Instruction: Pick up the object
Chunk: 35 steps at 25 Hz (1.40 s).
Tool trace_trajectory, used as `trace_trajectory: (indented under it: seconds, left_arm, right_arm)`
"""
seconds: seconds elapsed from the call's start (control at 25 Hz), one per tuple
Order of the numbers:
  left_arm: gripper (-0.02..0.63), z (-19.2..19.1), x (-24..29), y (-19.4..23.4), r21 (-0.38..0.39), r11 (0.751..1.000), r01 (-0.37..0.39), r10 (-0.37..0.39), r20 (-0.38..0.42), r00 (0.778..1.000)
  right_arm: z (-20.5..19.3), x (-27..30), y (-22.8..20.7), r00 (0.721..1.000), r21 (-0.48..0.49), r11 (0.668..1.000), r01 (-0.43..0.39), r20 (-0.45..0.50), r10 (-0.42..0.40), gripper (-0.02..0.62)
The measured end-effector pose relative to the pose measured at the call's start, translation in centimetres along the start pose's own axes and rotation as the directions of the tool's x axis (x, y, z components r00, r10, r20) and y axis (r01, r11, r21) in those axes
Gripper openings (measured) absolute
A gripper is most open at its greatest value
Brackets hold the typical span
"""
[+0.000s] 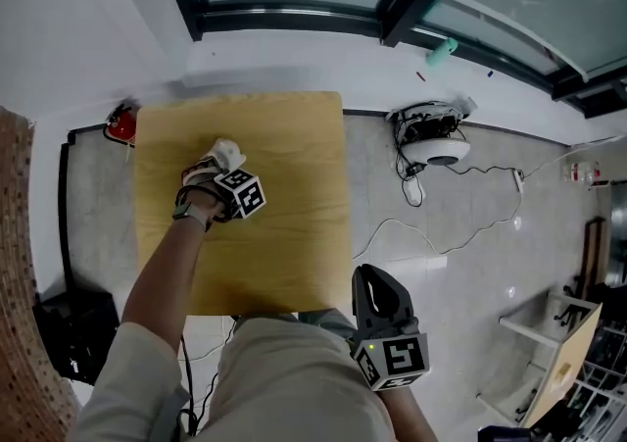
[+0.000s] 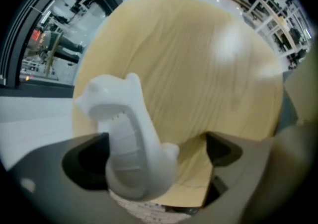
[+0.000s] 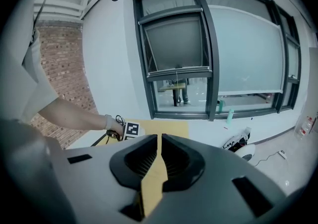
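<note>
We judge the white figure point(image 2: 126, 133), at the wooden table's point(image 1: 294, 234) far-left part between our left gripper's point(image 2: 154, 156) wide-apart jaws, light, stiff and smooth, best pinched across its ribbed body; our right gripper point(image 3: 159, 161) is closed and empty, off the table's near edge.

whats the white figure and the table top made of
The white figure is probably plastic, matte, possibly 3D printed: it is an even chalky white with fine ribbed lines across its front. The table top looks like pale wood or wood-look laminate, smooth with a slight sheen: streaky grain shows, plus a soft glare patch.
</note>
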State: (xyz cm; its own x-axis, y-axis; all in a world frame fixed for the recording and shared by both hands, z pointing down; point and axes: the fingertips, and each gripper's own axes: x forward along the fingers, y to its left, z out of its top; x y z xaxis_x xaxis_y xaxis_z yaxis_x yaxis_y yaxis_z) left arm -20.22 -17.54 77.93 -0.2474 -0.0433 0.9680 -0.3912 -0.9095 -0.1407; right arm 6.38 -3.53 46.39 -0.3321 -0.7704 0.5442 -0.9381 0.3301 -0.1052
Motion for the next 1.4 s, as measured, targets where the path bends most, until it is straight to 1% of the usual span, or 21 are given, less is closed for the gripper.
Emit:
trace_trajectory:
  seconds: [0.12, 0.2, 0.32, 0.4, 0.44, 0.48, 0.52, 0.56, 0.6, 0.68, 0.72, 0.8, 0.84, 0.92, 1.0, 1.04, 1.08, 1.16, 1.24, 1.4]
  left_arm:
    - [0.587, -0.5, -0.5, 0.7, 0.027, 1.0, -0.017, 0.019, -0.08, 0.997]
    - [0.472, -1.1, -1.5, 1.2, 0.05, 0.998, -0.047, 0.054, -0.135, 0.989]
    - [0.459, -1.2, -1.7, 0.8, 0.032, 0.996, -0.086, 0.09, -0.142, 0.986]
    - [0.399, -1.4, -1.9, -0.5, 0.01, 0.995, -0.095, 0.096, -0.128, 0.987]
    - [0.399, -1.5, -2.2, -1.7, 0.002, 0.997, -0.077, 0.077, -0.116, 0.99]
    - [0.413, -1.5, -2.6, -3.1, -0.004, 0.999, -0.043, 0.042, -0.098, 0.994]
    - [0.413, -1.6, -2.8, -4.4, -0.008, 1.0, -0.003, 0.002, -0.076, 0.997]
    - [0.413, -1.7, -3.0, -5.4, -0.01, 0.999, 0.03, -0.031, -0.055, 0.998]
    - [0.411, -1.9, -3.3, -5.9, -0.013, 0.999, 0.048, -0.049, -0.04, 0.998]
    - [0.416, -2.5, -3.8, -5.6, -0.032, 0.999, 0.038, -0.039, -0.026, 0.999]
    - [0.43, -2.7, -4.0, -5.1, -0.047, 0.999, 0.027, -0.028, -0.018, 0.999]
    - [0.437, -2.9, -4.2, -4.1, -0.093, 0.995, 0.042, -0.042, 0.01, 0.999]
    - [0.437, -3.0, -4.1, -3.8, -0.119, 0.99, 0.069, -0.067, 0.02, 0.998]
    - [0.473, -3.3, -3.0, -3.9, -0.168, 0.976, 0.139, -0.136, 0.024, 0.99]
    - [0.491, -3.5, -0.6, -4.8, -0.221, 0.95, 0.221, -0.221, 0.027, 0.975]
    - [0.529, -3.7, 0.6, -5.3, -0.238, 0.938, 0.254, -0.253, 0.034, 0.967]
    - [0.557, -3.8, 1.2, -5.5, -0.246, 0.93, 0.272, -0.27, 0.043, 0.962]
    - [0.58, -3.8, 1.5, -5.3, -0.245, 0.928, 0.28, -0.274, 0.058, 0.96]
    - [0.584, -3.7, 1.2, -5.1, -0.241, 0.93, 0.277, -0.27, 0.064, 0.961]
    - [0.589, -3.9, 1.6, -5.1, -0.249, 0.929, 0.276, -0.279, 0.021, 0.96]
  right_arm:
    - [0.0, -0.2, -0.4, 1.0, 0.002, 1.0, 0.006, 0.0, -0.006, 0.029]
    - [0.0, -0.5, -0.6, 1.0, 0.004, 1.0, 0.01, 0.002, -0.01, 0.029]
    - [-0.3, -1.0, -0.8, 1.0, 0.013, 1.0, 0.017, 0.003, -0.017, 0.029]
    - [-0.5, -1.2, -1.0, 1.0, 0.02, 1.0, 0.02, 0.005, -0.02, 0.029]
    - [-0.6, -1.2, -1.2, 1.0, 0.024, 1.0, 0.019, 0.006, -0.02, 0.029]
    - [-0.6, -1.3, -1.3, 1.0, 0.029, 0.999, 0.019, 0.008, -0.019, 0.029]
    - [-0.6, -1.4, -1.4, 1.0, 0.032, 0.999, 0.017, 0.009, -0.018, 0.029]
    - [-0.6, -1.4, -1.4, 1.0, 0.034, 0.999, 0.015, 0.01, -0.015, 0.029]
    - [-0.7, -1.4, -1.4, 1.0, 0.035, 0.999, 0.012, 0.01, -0.012, 0.029]
    - [-1.1, -1.5, -1.2, 1.0, 0.033, 0.999, 0.001, 0.008, -0.002, 0.029]
    - [-1.3, -1.5, -1.0, 1.0, 0.03, 1.0, -0.004, 0.007, 0.004, 0.029]
    - [-1.4, -1.6, -0.6, 1.0, 0.023, 1.0, -0.013, 0.003, 0.012, 0.029]
    - [-1.4, -1.6, -0.3, 1.0, 0.019, 1.0, -0.014, 0.001, 0.014, 0.029]
    - [-1.4, -1.8, -0.1, 1.0, 0.016, 1.0, -0.012, -0.002, 0.012, 0.029]
    - [-1.5, -2.1, 0.0, 1.0, 0.015, 1.0, -0.005, -0.005, 0.005, 0.029]
    - [-1.6, -2.2, 0.0, 1.0, 0.015, 1.0, -0.001, -0.007, 0.001, 0.029]
    - [-1.7, -2.4, 0.0, 1.0, 0.014, 1.0, 0.003, -0.008, -0.003, 0.029]
    - [-1.9, -2.6, 0.0, 1.0, 0.013, 1.0, 0.016, -0.011, -0.016, 0.029]
    - [-2.3, -2.8, -0.1, 1.0, 0.018, 0.999, 0.026, -0.017, -0.026, 0.029]
    - [-2.4, -3.1, 0.1, 1.0, 0.021, 0.999, 0.027, -0.011, -0.027, 0.029]
